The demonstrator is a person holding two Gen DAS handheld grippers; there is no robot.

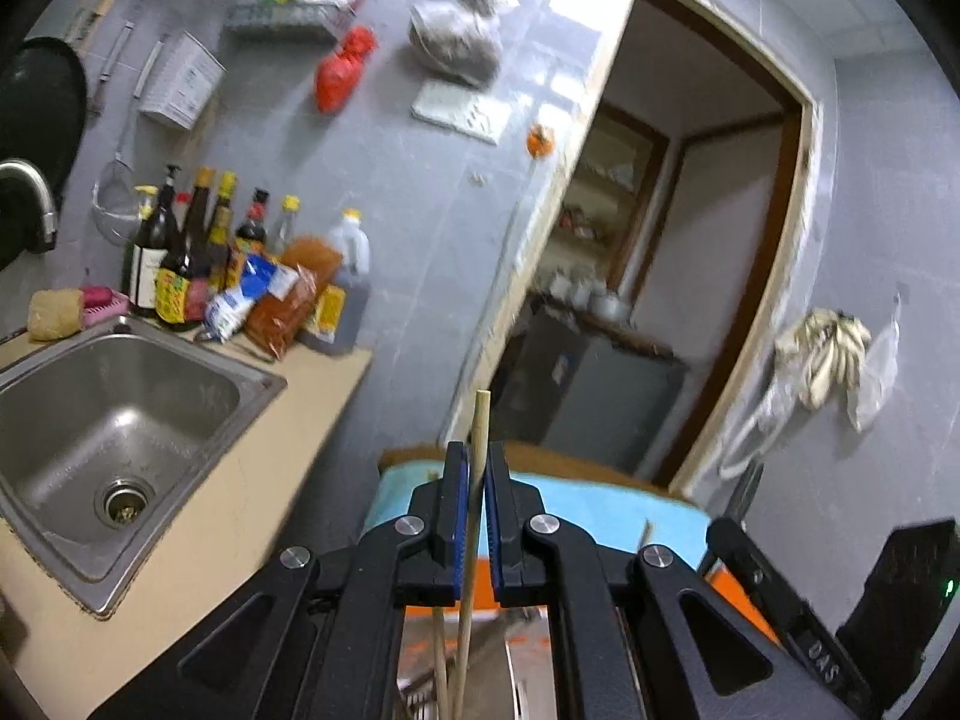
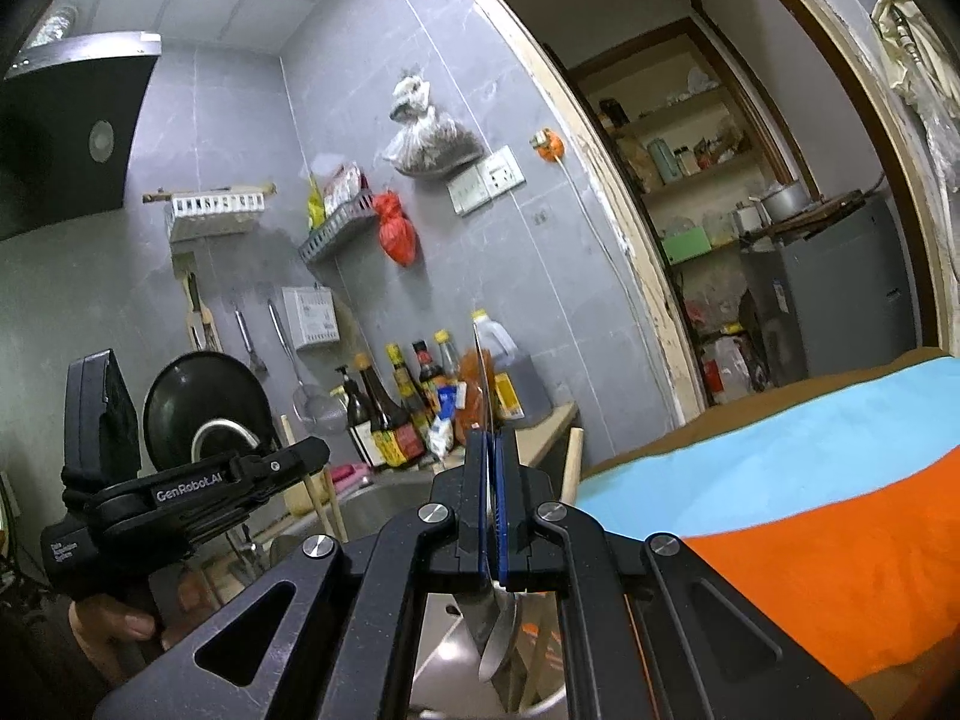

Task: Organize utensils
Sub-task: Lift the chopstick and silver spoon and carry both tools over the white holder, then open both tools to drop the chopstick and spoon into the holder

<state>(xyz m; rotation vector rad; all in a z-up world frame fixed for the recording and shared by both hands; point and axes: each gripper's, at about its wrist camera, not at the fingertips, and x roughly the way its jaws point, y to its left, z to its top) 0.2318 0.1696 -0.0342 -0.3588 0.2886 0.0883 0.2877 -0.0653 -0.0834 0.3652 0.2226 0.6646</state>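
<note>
Left gripper (image 1: 476, 468): jaws clamped on a wooden chopstick (image 1: 478, 450), stick upright between the blue pads, tip poking above them, lower end running down past the gripper body. A second chopstick (image 1: 441, 660) shows below, beside the first; cannot tell if it's clamped too.

Right gripper (image 2: 493, 450): jaws clamped on a metal spoon (image 2: 499, 636), bowl end hanging below the pads, thin handle sticking up above them. Another metal piece sits against the spoon bowl, too unclear to name.

In the right wrist view the left gripper body is at lower left, a hand (image 2: 117, 624) wrapped on its grip.

Just past both grippers: cloth (image 2: 780, 480) in blue and orange over a brown edge, to the right. Left of it the surface (image 1: 198, 516), beige, with a steel sink (image 1: 114, 420) set in it, drain visible.

Behind the sink: cluster of sauce bottles (image 1: 192, 258) and snack bags (image 1: 282, 306) against the grey tile wall, sponge (image 1: 55, 313) at sink corner.

On the wall: hanging strainer (image 1: 114, 204), red bag (image 1: 342, 69), clear bag (image 1: 462, 30), socket plate (image 1: 459, 108).

Farthest: open doorway (image 1: 690, 240) with shelves and a grey cabinet inside.
</note>
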